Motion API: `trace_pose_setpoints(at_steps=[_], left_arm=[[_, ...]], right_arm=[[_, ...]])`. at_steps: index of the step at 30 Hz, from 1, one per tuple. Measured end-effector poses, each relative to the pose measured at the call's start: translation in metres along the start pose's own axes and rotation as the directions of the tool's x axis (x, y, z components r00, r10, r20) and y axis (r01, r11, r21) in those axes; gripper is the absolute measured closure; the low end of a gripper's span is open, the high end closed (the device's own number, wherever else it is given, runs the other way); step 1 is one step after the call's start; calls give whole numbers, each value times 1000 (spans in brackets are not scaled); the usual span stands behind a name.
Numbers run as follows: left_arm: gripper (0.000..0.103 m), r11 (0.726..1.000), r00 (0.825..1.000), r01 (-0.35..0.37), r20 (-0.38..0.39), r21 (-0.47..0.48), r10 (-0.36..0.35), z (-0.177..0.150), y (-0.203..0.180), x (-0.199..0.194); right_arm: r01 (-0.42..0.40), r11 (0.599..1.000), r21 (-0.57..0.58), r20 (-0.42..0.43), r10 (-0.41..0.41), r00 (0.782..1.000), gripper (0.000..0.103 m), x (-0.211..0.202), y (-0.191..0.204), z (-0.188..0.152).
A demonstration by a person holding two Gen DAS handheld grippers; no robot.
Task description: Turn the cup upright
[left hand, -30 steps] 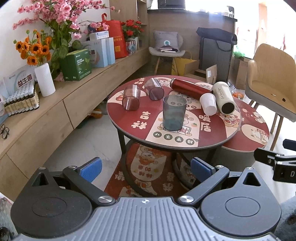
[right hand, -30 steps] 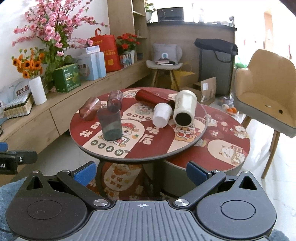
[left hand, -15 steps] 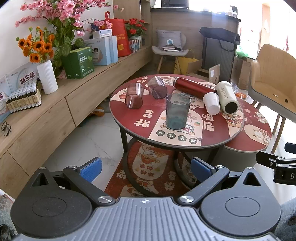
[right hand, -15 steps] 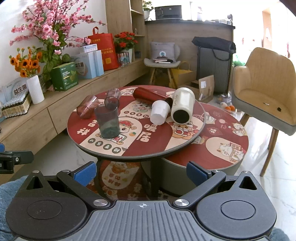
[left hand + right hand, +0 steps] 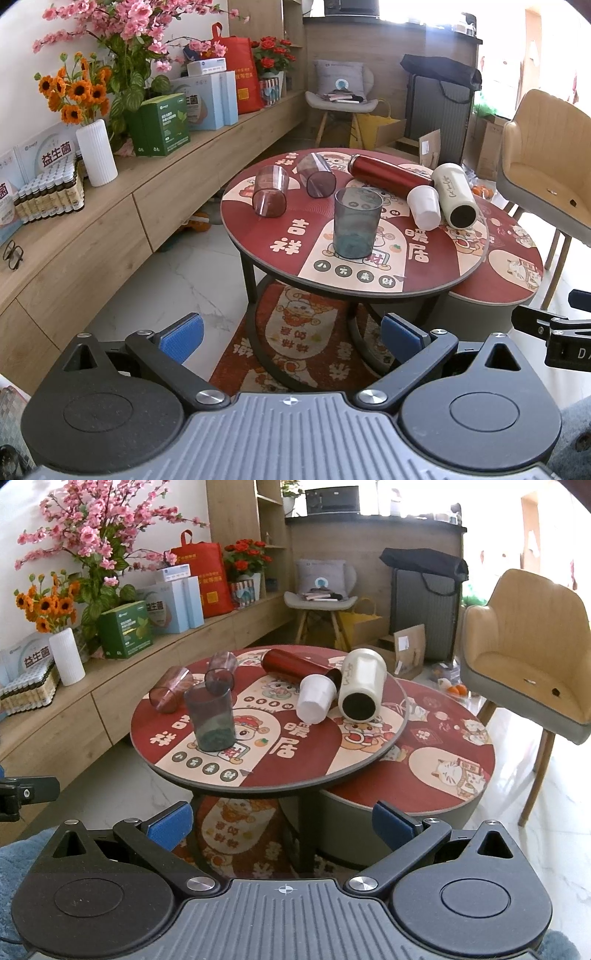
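Note:
A grey-blue clear cup point(image 5: 357, 223) stands upright on the round red table point(image 5: 436, 280); it also shows in the right wrist view point(image 5: 211, 718). Two pink clear cups point(image 5: 270, 190) point(image 5: 318, 176) lie on their sides behind it. A white cup point(image 5: 424, 206) point(image 5: 315, 698), a cream flask point(image 5: 455, 195) point(image 5: 361, 689) and a red flask point(image 5: 388, 176) point(image 5: 295, 664) also lie on their sides. My left gripper point(image 5: 291, 338) and right gripper point(image 5: 282, 823) are both open and empty, well short of the table's near edge.
A lower round table point(image 5: 443, 775) sits to the right under the first. A beige chair point(image 5: 528, 642) stands at the far right. A long wooden sideboard point(image 5: 110, 221) with flowers and boxes runs along the left. A patterned rug point(image 5: 295, 332) lies under the table.
Both grippers have drawn back a little from the table and shifted slightly; the table sits a bit further right in the left wrist view. Nothing on the table has moved.

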State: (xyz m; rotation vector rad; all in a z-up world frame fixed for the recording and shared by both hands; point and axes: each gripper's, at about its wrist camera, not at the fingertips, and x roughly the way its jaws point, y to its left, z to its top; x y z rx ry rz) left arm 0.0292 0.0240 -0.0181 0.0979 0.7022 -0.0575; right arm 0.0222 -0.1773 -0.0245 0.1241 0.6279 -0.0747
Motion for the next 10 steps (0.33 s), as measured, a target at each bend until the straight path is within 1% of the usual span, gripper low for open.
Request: trace_pose_setpoints(at_steps=[10], left_arm=[[0,1000,1000,1,7,2,-1,-1,0,0]], right_arm=[[1,1000,3,-5,-1,1000,0,3,-1,-3]])
